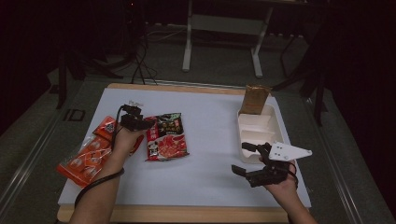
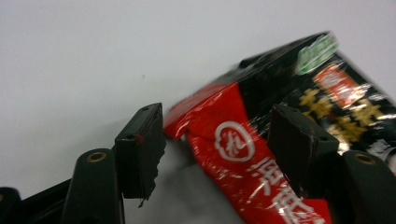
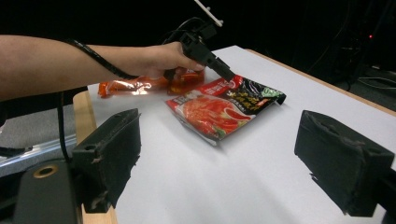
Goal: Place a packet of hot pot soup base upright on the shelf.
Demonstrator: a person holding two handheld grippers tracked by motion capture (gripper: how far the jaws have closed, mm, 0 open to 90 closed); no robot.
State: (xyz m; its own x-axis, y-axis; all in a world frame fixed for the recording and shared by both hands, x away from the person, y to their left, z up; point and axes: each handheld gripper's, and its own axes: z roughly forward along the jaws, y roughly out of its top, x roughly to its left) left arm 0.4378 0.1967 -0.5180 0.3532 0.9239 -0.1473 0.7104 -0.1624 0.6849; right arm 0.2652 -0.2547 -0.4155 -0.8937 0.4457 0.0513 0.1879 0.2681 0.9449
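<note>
The left claw (image 2: pixel 215 140) straddles the red-and-black snack packet's (image 2: pixel 280 154) near-left corner, jaws apart — not yet clenched; the packet lies left of centre on the counter (image 1: pixel 210 154). The right claw (image 1: pixel 243 158) is released.

Left gripper (image 2: pixel 215 140) low over white table (image 2: pixel 93 56), jaws standing apart either side of a snack packet's corner. Red and black packet (image 2: pixel 261 121) lies crinkled, its corner between the pads (image 2: pixel 140 149); no pad visibly pressing it. Picture slightly blurred.
</note>
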